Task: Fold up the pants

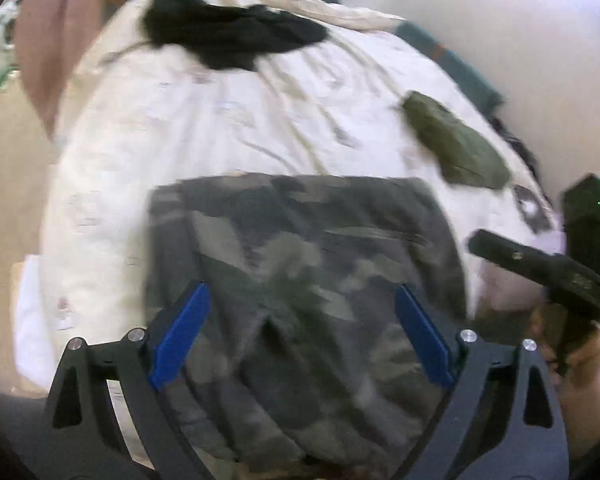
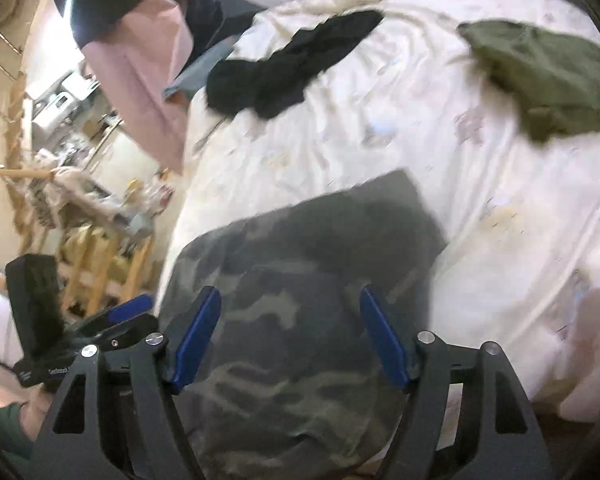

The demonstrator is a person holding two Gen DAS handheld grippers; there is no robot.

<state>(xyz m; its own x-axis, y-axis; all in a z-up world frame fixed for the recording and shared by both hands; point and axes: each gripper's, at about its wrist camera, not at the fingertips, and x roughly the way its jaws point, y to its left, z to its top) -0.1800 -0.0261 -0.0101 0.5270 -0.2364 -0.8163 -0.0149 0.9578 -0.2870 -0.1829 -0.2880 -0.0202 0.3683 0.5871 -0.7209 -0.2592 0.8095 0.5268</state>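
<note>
Camouflage pants (image 1: 300, 232) lie folded into a compact block on a white duvet (image 1: 188, 120), near its front edge. My left gripper (image 1: 302, 287) hangs over them with its blue pads wide apart, and nothing is pinched between them. In the right wrist view the same pants (image 2: 300, 240) lie under my right gripper (image 2: 289, 289), which is also open and holds no cloth. The right gripper (image 1: 540, 272) shows at the right edge of the left wrist view. The left gripper (image 2: 100, 320) shows at the lower left of the right wrist view, held by a hand.
A black garment (image 2: 288, 68) lies crumpled at the far side of the duvet (image 2: 480, 184). An olive garment (image 2: 548, 76) lies to the right. Pink fabric (image 2: 148, 76) hangs at the bed's left side, with a wooden rack (image 2: 96, 276) and clutter beyond.
</note>
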